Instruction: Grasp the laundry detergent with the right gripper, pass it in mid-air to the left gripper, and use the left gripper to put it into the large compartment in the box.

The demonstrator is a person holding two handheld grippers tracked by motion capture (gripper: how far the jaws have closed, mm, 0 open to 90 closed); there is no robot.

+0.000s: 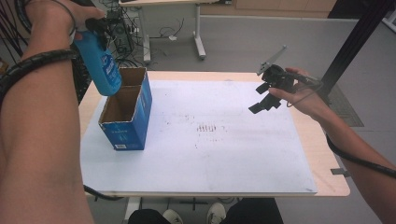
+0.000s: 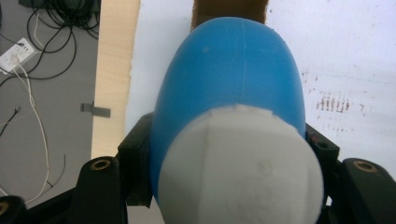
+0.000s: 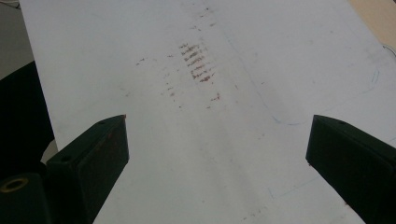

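Left gripper (image 1: pixel 95 29) clamps blue bottle (image 1: pixel 103 67) base-down over box (image 1: pixel 127 112) at 9 o'clock, aimed for insertion. Right gripper (image 1: pixel 266 95) wide, empty, at 2 o'clock.

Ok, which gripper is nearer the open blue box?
Left. The left gripper holds a blue bottle just above the box; the right gripper hovers open, far across the table.

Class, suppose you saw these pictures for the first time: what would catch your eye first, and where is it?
The blue bottle, clamped in the left hand-held gripper, hangs bottom-down over the open blue box at the table's left. The right hand-held gripper hovers open above the white sheet, near some reddish marks.
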